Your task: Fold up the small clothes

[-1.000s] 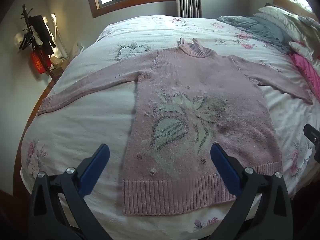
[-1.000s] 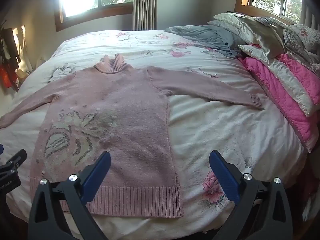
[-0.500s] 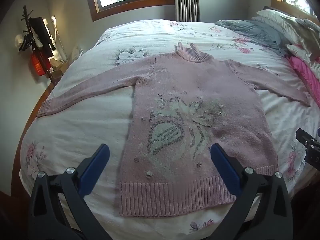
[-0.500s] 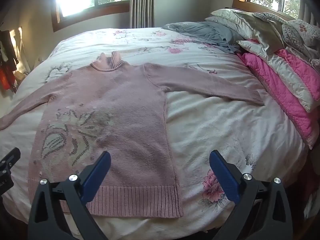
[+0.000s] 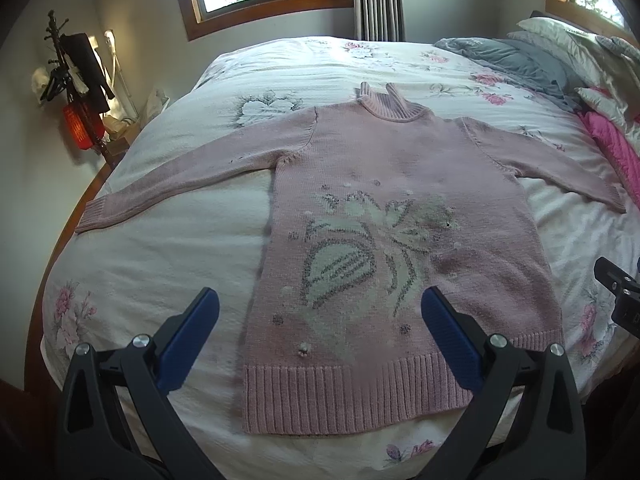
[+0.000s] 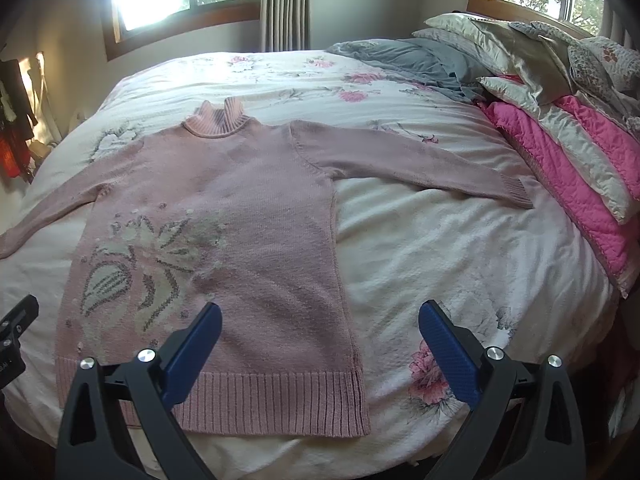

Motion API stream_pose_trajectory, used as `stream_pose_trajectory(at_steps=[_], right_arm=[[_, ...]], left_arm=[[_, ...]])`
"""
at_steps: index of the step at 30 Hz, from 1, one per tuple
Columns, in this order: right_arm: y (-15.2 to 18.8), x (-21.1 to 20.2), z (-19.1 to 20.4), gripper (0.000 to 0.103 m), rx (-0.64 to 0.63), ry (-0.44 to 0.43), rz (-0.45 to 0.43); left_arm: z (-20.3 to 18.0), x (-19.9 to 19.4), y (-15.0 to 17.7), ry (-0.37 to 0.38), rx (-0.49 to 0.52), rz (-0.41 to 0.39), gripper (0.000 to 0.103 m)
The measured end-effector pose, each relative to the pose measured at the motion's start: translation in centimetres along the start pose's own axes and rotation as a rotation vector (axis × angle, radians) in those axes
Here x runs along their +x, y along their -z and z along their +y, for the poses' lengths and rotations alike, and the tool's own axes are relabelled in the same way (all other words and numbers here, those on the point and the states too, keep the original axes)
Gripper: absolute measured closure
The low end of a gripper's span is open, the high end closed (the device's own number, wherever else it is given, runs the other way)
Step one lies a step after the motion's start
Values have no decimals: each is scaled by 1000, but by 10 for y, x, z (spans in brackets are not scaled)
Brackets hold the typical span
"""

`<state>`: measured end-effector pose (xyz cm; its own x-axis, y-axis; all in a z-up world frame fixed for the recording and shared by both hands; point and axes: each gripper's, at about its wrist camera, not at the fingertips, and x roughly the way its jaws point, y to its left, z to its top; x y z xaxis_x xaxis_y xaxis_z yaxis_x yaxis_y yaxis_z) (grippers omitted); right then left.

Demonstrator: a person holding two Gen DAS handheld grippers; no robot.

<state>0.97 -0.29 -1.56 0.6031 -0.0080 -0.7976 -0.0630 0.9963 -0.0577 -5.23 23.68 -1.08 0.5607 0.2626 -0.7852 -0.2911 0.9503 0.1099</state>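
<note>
Both wrist views near bed [image 5: 152, 248] foot, facing headward, sharing sweater [image 5: 400, 184]

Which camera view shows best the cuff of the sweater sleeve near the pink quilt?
The right wrist view: the ribbed cuff lies whole and clear beside the pink quilt. In the left wrist view the same cuff sits at the frame's edge, small and distorted.

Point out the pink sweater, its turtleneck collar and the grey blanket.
pink sweater [image 5: 400, 184], left wrist view, on the chest.
turtleneck collar [image 6: 216, 120], right wrist view, on the ribbing.
grey blanket [image 6: 408, 60], right wrist view, on its middle folds.
</note>
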Motion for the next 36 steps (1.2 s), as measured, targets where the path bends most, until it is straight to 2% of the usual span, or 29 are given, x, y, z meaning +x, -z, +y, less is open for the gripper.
stream_pose_trajectory(at_steps=[36], right_arm=[[1,10,3,4,-3,-5,17]], left_arm=[[8,9,2,-18,-9,19,3]])
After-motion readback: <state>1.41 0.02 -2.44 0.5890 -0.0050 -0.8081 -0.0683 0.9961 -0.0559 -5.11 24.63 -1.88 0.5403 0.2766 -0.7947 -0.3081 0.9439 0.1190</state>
